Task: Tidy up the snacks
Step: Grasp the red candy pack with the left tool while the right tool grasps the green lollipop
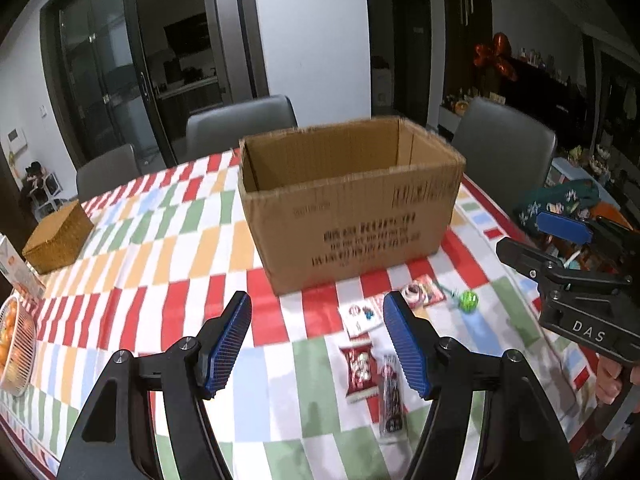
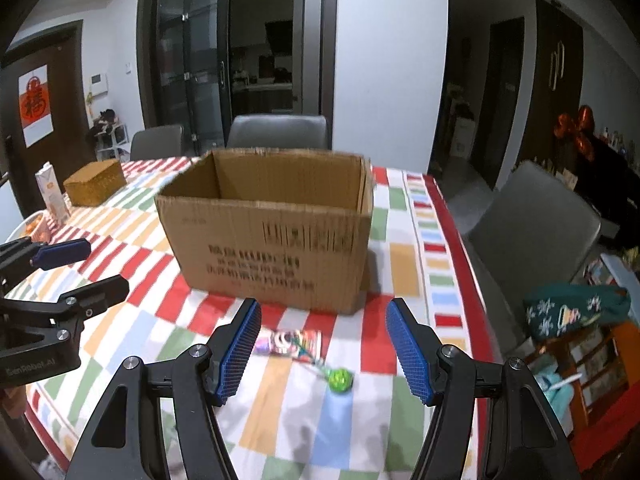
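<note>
An open cardboard box (image 1: 352, 208) stands on the checked tablecloth; it also shows in the right wrist view (image 2: 272, 232). In front of it lie snacks: a green lollipop (image 1: 467, 301), a pink packet (image 1: 424, 294), a white packet (image 1: 360, 318), a red packet (image 1: 361, 372) and a dark bar (image 1: 391, 400). My left gripper (image 1: 318, 344) is open and empty, above the table left of the snacks. My right gripper (image 2: 324, 350) is open and empty, over the pink packet (image 2: 294, 343) and green lollipop (image 2: 341, 379).
A wicker box (image 1: 58, 238) sits at the far left with a carton (image 2: 52, 196) and a fruit basket (image 1: 16, 348). Grey chairs (image 1: 240, 124) stand around the table. The table's right edge (image 2: 464, 248) drops to a chair (image 2: 536, 224) and bags.
</note>
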`<act>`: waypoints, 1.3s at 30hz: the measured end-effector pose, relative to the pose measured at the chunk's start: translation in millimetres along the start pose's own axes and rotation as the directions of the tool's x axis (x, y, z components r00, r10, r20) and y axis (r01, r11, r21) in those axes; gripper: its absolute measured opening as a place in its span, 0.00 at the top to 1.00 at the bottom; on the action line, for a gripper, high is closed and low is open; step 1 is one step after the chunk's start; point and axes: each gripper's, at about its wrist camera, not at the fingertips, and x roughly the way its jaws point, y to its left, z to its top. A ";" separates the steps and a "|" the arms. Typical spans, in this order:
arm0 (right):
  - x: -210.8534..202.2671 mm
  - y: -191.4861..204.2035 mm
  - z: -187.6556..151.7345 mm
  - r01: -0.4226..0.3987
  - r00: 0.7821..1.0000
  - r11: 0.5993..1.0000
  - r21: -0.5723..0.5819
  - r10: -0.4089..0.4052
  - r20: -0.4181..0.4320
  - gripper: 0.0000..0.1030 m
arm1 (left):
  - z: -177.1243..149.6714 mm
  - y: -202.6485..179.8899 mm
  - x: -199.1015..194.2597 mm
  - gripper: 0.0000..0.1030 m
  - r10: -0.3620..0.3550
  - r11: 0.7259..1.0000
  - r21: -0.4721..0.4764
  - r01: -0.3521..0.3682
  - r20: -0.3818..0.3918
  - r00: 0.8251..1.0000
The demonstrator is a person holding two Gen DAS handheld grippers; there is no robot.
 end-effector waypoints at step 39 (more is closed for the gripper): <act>96.6 -14.9 -68.5 0.011 0.958 0.998 0.066 0.008 -0.287 0.56 | -59.1 -19.1 108.1 0.55 -0.101 0.995 -0.035 0.095 -0.291 0.951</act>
